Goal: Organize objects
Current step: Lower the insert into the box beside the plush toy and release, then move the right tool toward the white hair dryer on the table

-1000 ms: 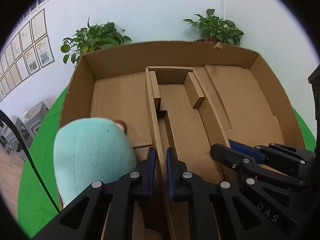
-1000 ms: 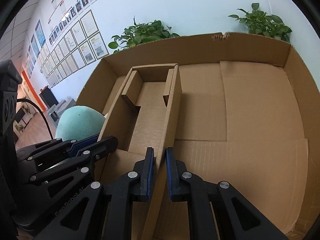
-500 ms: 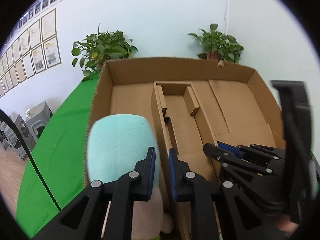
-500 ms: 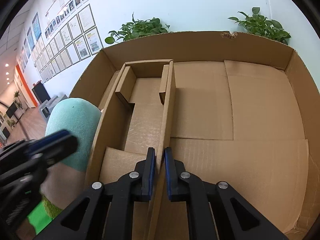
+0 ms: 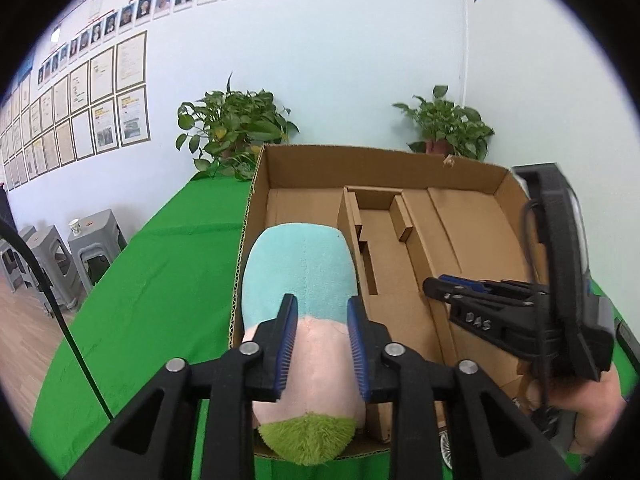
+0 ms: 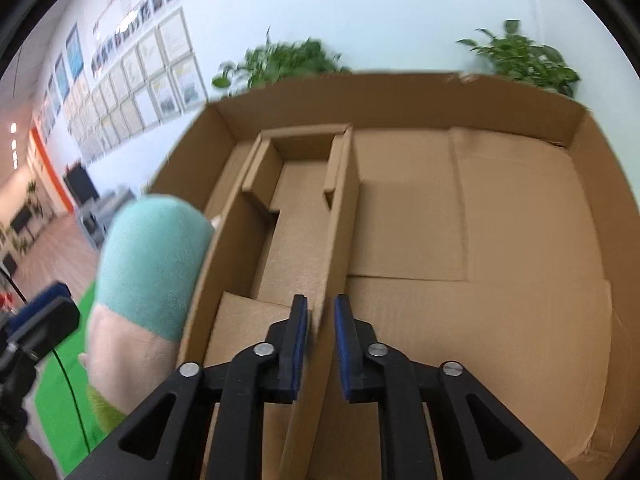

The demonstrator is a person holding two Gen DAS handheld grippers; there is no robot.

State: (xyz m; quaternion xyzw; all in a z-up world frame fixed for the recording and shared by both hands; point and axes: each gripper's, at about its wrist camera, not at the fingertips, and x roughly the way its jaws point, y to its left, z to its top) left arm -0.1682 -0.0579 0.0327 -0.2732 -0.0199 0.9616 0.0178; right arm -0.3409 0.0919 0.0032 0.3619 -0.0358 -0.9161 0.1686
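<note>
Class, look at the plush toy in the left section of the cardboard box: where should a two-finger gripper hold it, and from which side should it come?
Grip the plush across its pink middle band, coming from above at the near end. It lies lengthwise along the box wall with the divider close beside it, so only the top is open. The left gripper already straddles that band, and soft fabric should compress between the pads.

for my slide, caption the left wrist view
Left gripper open around a plush toy in a cardboard box.
</note>
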